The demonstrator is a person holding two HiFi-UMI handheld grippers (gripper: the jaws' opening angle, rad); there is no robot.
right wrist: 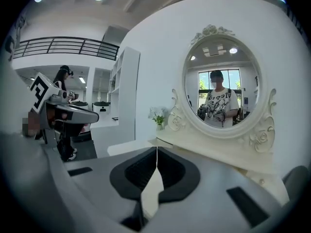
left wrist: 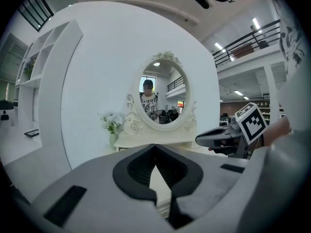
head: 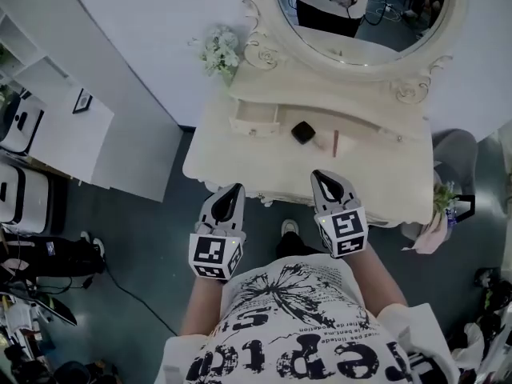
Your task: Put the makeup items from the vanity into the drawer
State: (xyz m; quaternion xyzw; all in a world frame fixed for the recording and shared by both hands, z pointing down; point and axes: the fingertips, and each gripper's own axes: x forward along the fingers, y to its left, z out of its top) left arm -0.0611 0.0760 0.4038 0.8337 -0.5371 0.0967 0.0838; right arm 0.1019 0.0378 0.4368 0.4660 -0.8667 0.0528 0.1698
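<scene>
The person stands in front of a cream-white carved vanity table with a big oval mirror on its back part. Both hand-held tools are in the air before the front edge of the table and touch nothing. The left gripper is clenched: in the left gripper view its two grey jaws meet at the tips and nothing is between them. The right gripper is clenched in the same way, and in the right gripper view its jaws are also pressed together and empty. The makeup items lie on the table top, well apart from both grippers: a small black square compact near the middle, and just to the right of it a thin pinkish-brown pencil, not touching the compact. To the left of the compact a small cream drawer in the raised back part of the vanity is pulled open. A bunch of white flowers stands at the left back corner, beside the mirror frame.
</scene>
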